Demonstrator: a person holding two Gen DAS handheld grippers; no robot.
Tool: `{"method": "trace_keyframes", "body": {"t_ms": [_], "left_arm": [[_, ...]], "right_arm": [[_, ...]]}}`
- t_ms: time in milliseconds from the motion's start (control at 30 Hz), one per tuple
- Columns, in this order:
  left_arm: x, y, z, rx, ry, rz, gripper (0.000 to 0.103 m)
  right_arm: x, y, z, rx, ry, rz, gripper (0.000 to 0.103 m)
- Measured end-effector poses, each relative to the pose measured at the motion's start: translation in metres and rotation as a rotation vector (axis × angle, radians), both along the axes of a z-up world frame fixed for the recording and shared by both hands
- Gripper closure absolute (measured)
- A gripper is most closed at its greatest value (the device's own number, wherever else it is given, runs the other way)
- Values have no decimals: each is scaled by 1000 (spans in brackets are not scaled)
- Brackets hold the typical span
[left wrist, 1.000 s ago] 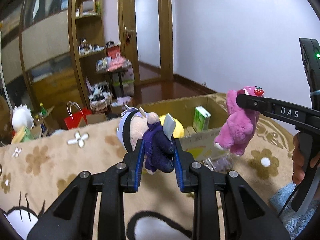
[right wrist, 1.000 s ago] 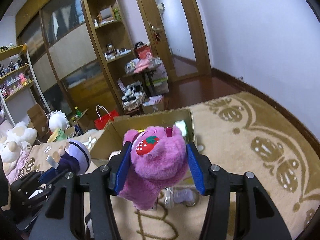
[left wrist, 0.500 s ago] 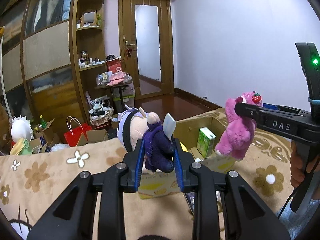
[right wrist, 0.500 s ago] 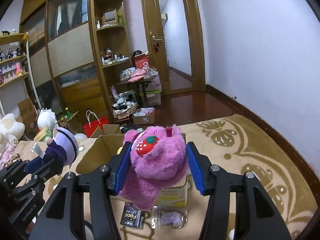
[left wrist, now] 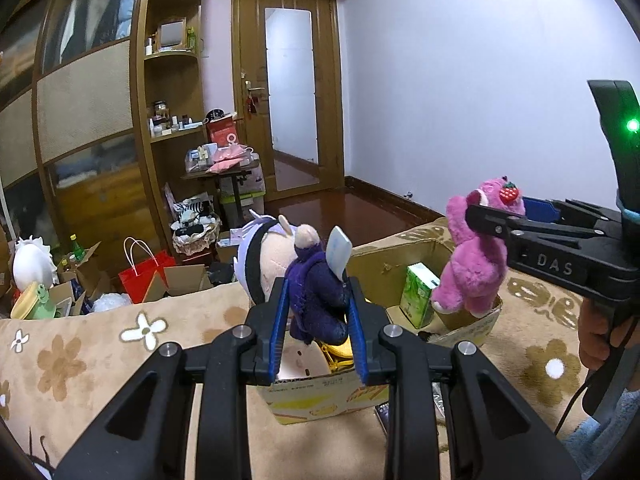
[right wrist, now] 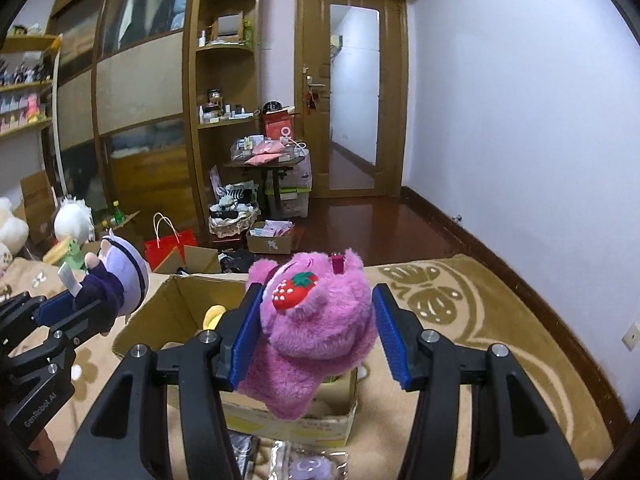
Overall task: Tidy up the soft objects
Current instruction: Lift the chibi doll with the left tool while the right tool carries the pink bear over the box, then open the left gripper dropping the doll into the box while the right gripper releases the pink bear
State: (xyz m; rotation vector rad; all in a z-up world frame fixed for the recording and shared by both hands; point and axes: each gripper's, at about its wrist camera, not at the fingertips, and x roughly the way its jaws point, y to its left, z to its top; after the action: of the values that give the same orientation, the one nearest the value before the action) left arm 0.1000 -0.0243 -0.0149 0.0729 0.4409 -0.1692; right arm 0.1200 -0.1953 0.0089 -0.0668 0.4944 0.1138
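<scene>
Both claws are closed on plush toys above an open box that sits on a tan patterned blanket. Narrow-set, the left claw pinches a doll by its dark purple body, between blue pads; the doll's large peach head with lavender hair and a black band leans away from the camera, and a small pale blade-like piece sticks up beside it. Set wider, the right claw squeezes a fuzzy pink bear by its head, a red strawberry patch facing up (the body dangles below the pads). From the left view the bear hangs upright over the box's right end, and the doll sits over its near left part.

Inside the box, a green carton stands upright, and something yellow shows only in part behind the doll and pads. The doll's face cannot be seen. A hand gripping the right claw's handle is cut off at the frame edge. Packets on the blanket before the box are mostly hidden by the claw arms.
</scene>
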Motion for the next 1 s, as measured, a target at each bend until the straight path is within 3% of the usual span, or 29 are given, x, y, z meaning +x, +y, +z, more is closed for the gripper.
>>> {"method": "trace_keyframes", "body": {"t_ms": [400, 1000], "left_arm": [[23, -10, -15, 22, 22, -40, 76], [39, -7, -34, 19, 134, -35, 76]], "right_arm": [[12, 11, -11, -40, -9, 19, 45], [26, 20, -27, -59, 40, 73, 45]]}}
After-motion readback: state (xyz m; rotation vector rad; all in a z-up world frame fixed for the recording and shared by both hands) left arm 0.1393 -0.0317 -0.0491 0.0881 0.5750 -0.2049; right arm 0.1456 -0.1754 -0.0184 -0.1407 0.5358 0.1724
